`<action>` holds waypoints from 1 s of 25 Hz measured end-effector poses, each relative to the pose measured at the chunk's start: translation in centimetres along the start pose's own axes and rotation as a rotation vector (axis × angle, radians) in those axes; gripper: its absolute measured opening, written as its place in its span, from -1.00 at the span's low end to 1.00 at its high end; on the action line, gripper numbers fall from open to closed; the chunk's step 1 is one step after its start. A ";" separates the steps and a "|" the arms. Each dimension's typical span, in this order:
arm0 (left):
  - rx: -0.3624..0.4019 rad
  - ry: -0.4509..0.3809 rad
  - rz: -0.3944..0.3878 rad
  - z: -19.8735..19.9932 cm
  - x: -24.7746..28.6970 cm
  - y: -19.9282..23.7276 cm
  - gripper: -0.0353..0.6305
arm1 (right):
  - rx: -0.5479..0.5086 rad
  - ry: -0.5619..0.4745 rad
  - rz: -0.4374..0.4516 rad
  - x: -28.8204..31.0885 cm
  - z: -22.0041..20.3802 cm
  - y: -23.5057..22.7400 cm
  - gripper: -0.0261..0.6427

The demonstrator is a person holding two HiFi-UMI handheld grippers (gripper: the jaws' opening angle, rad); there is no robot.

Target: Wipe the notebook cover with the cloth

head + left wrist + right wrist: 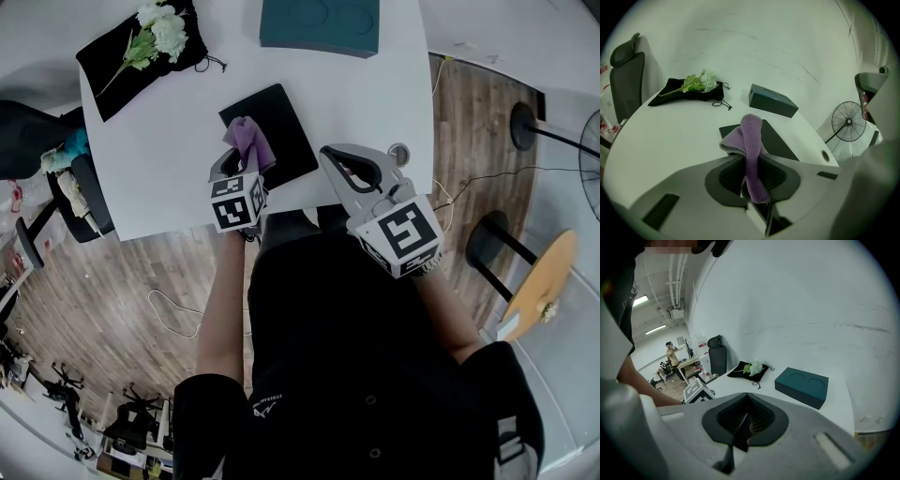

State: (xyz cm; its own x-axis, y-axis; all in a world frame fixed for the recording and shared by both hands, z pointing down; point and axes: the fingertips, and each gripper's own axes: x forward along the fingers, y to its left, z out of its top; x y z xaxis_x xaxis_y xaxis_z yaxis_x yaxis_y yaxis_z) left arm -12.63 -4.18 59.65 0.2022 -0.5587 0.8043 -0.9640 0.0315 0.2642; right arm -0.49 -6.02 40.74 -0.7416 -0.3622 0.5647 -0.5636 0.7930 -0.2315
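A black notebook (pixel 281 127) lies flat near the front edge of the white table (pixel 169 159). My left gripper (pixel 242 157) hovers over the notebook's near left corner, shut on a purple cloth (pixel 251 141). In the left gripper view the cloth (pixel 751 140) stands up out of the closed jaws in a folded bunch, with the notebook (pixel 780 140) just beyond it. My right gripper (pixel 349 171) is shut and holds nothing, off the notebook's near right corner at the table's edge. In the right gripper view the jaws meet with nothing between them, and the notebook is hidden.
A teal box (pixel 321 25) sits at the table's far edge. A black pouch with white flowers (pixel 141 47) lies at the far left. There is a cable hole (pixel 399 150) by the right gripper, an office chair (pixel 56 178) to the left, and a fan stand (pixel 525 127) on the floor at right.
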 end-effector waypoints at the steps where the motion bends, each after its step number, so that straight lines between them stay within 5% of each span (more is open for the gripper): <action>1: 0.000 0.000 0.001 -0.1 -0.1 0.1 -0.69 | -0.001 0.001 0.001 0.0 0.0 0.2 -0.91; 25: -0.059 -0.027 0.058 -1.5 -3.1 4.6 -0.69 | -0.029 -0.020 -0.039 -0.5 -0.5 4.5 -0.91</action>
State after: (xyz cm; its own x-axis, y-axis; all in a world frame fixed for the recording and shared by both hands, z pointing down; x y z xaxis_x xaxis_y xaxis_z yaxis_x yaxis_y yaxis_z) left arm -17.45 -1.07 59.13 0.1412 -0.5767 0.8047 -0.9619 0.1122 0.2492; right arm -2.49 -1.98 39.78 -0.7262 -0.4026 0.5572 -0.5817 0.7919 -0.1859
